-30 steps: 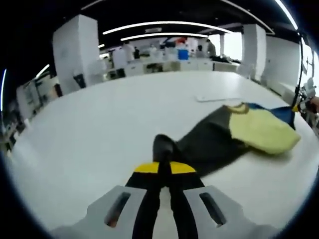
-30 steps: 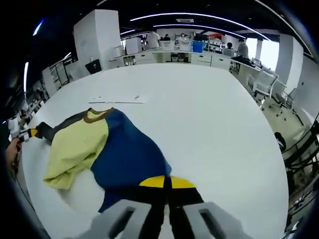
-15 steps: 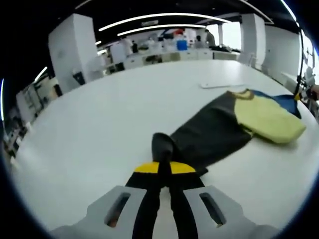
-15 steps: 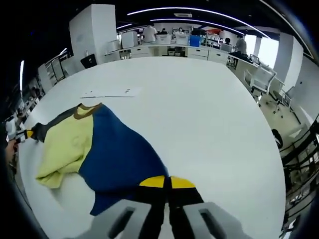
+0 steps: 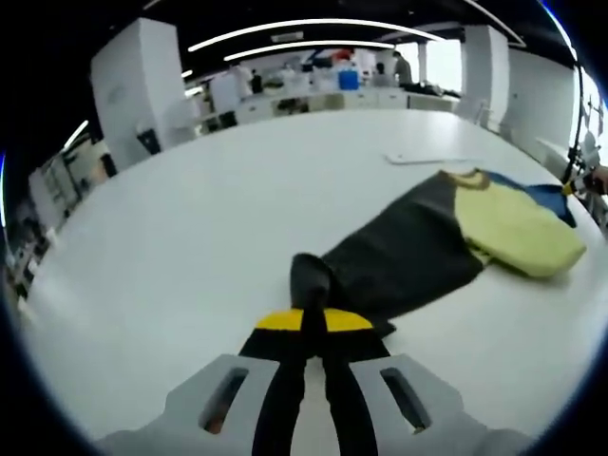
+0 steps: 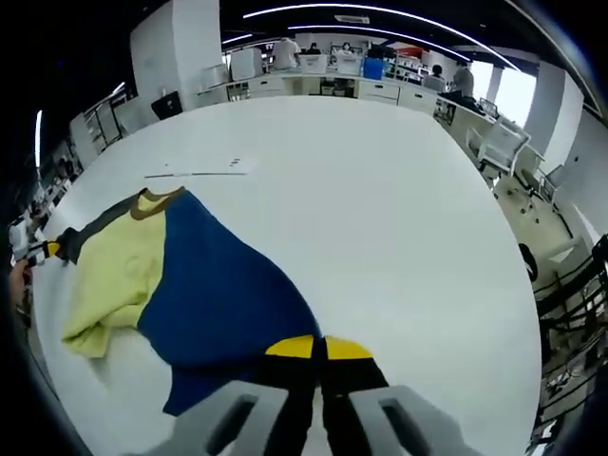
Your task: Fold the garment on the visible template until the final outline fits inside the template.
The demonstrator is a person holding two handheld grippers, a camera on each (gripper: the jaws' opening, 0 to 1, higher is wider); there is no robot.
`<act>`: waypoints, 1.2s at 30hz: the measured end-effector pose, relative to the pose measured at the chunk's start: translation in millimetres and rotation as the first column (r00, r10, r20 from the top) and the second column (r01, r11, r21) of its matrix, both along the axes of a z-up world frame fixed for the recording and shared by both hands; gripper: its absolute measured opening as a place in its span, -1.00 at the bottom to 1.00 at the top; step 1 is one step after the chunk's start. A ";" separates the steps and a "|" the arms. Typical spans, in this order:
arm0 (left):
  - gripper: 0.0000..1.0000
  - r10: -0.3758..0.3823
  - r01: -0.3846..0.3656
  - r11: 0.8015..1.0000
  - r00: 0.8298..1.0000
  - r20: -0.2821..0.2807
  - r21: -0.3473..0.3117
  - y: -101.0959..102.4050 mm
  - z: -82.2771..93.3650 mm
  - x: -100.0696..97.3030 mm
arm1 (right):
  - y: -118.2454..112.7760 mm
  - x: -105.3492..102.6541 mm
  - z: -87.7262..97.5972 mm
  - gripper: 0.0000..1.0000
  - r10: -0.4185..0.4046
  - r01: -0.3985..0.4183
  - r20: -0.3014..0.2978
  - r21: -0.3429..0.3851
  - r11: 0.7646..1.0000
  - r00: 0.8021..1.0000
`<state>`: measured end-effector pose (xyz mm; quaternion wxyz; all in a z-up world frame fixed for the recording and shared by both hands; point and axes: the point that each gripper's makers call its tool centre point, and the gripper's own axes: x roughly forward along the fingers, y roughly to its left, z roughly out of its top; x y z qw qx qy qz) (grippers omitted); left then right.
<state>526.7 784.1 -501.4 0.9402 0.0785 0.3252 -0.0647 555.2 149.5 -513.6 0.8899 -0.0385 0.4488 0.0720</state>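
One garment point(image 5: 446, 242) spans the white table point(image 5: 190, 247), both grippers point(image 5: 313, 328) point(image 6: 318, 356) apparently clamped on its ends.

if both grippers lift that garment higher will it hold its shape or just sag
The garment will likely sag: it already drapes in soft wrinkles, and its yellow part lies bunched on the table. It probably weighs little, being thin cloth. The left gripper and right gripper pinch only its edges, so the middle should droop.
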 end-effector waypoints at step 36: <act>-0.59 -0.015 0.015 0.992 1.000 0.001 0.123 14.2 6.2 9.4 | -0.8 6.8 0.0 -0.47 -0.002 0.002 -0.004 -0.014 1.000 1.000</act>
